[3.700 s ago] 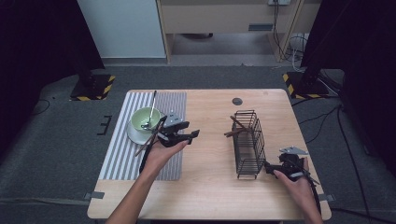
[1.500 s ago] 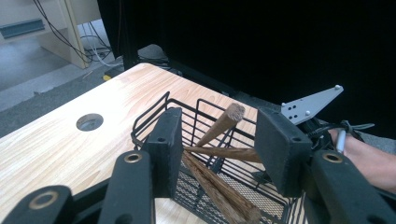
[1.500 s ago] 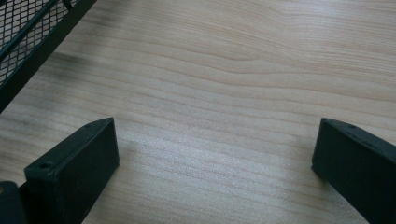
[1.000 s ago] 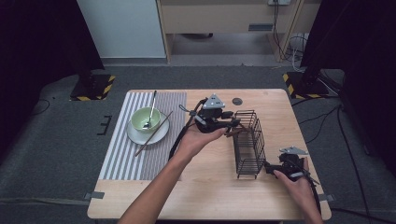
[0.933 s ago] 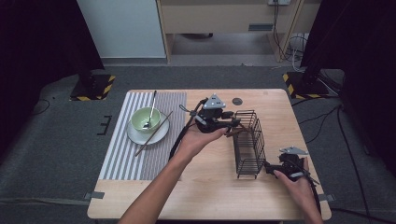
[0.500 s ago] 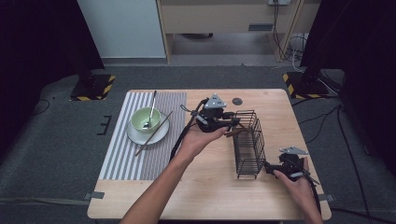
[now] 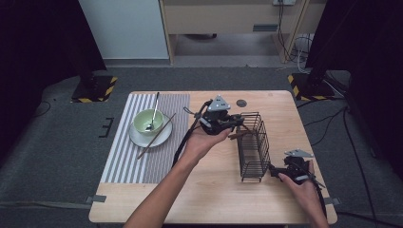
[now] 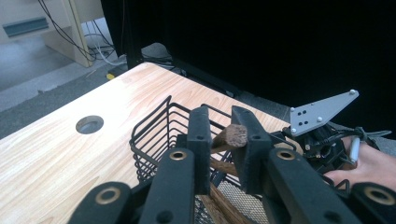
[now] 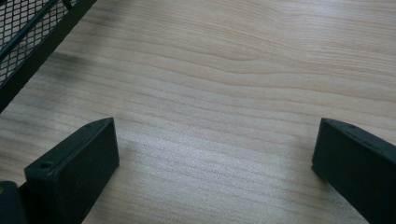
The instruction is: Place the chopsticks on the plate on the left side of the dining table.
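Jaws of the left gripper (image 8: 219,140) pinch a brown wooden stick (image 8: 232,136) over the black wire basket (image 7: 253,145); right gripper (image 9: 215,154) jaws gape above the table (image 9: 233,70).

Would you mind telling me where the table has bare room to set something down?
Bare wood along the near edge, between the striped mat and the wire basket. Another patch lies at the far right corner, beyond the basket. It is crowded around the basket's far end, where the left claw holds a wooden stick.

Black wire basket (image 7: 253,145) with mesh floor on a matt, pale wood-grain table (image 7: 218,199); rough dark wooden stick (image 8: 232,135).
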`<control>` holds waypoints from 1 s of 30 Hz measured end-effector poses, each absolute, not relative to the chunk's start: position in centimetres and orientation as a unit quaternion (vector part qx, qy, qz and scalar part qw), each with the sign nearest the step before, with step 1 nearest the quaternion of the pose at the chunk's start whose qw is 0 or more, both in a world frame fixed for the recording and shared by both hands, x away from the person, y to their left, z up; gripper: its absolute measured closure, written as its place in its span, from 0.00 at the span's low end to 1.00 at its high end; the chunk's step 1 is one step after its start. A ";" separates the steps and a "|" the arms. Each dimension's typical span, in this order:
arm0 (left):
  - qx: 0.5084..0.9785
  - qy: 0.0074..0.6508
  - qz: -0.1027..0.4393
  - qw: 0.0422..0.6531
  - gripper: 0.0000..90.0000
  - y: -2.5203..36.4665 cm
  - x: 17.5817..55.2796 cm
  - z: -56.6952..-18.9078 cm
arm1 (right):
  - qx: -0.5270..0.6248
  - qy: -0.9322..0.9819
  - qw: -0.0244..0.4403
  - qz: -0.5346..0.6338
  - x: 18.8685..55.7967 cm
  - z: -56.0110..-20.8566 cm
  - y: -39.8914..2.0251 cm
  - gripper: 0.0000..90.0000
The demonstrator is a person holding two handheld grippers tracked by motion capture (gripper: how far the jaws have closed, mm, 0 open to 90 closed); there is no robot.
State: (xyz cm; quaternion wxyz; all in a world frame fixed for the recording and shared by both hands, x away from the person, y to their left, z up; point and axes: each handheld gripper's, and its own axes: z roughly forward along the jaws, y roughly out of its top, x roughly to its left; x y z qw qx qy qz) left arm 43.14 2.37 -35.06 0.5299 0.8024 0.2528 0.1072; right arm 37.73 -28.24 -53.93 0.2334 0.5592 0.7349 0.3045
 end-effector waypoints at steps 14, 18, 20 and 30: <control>0.792 0.263 0.134 0.535 0.92 2.6 43.0 -34.7 | 0.559 0.735 0.233 0.305 37.7 -53.9 -28.2 0.01; 0.791 0.261 0.137 0.537 0.92 2.7 42.9 -34.6 | 0.559 0.735 0.234 0.305 37.7 -53.9 -28.2 0.01; 0.790 0.260 0.140 0.537 0.92 2.8 42.8 -34.5 | 0.559 0.735 0.233 0.304 37.7 -53.9 -28.2 0.01; 0.778 0.260 0.149 0.553 0.92 4.3 42.4 -33.5 | 0.559 0.735 0.234 0.305 37.7 -53.9 -28.2 0.01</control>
